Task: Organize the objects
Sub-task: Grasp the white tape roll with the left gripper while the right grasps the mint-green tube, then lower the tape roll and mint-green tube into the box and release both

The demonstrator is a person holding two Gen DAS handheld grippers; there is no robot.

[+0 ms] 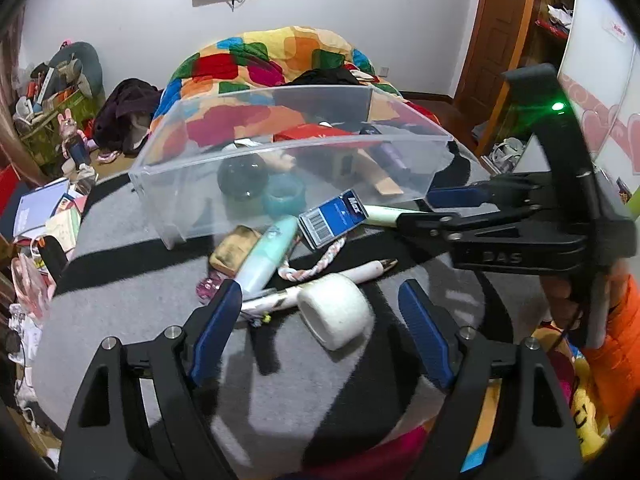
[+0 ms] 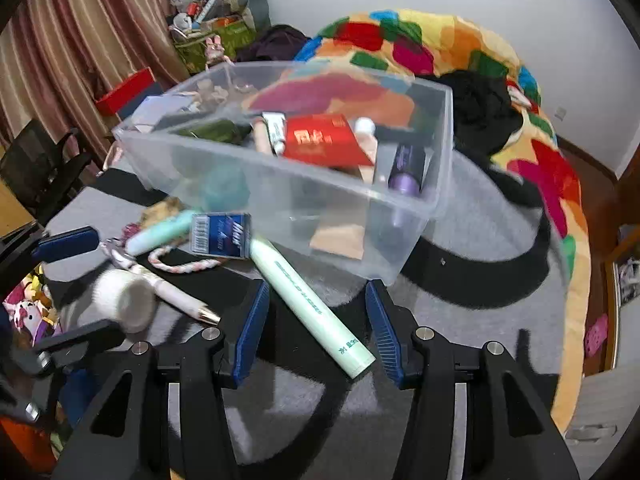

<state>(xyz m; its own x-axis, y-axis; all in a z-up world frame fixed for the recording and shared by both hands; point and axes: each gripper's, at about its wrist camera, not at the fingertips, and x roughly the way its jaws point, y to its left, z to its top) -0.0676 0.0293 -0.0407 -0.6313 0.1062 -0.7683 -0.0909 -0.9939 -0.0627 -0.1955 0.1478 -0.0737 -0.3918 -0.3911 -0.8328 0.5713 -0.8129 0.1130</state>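
A clear plastic bin sits on a grey and black blanket and holds a red box, a purple tube and other items. Loose in front lie a white tape roll, a white pen, a blue card box, a mint tube, a braided cord and a long pale green tube. My left gripper is open around the tape roll. My right gripper is open, its fingers either side of the pale green tube.
A colourful patchwork quilt is heaped behind the bin. Books and clutter lie at the left. A black chair stands by striped curtains. A wooden door is at the right.
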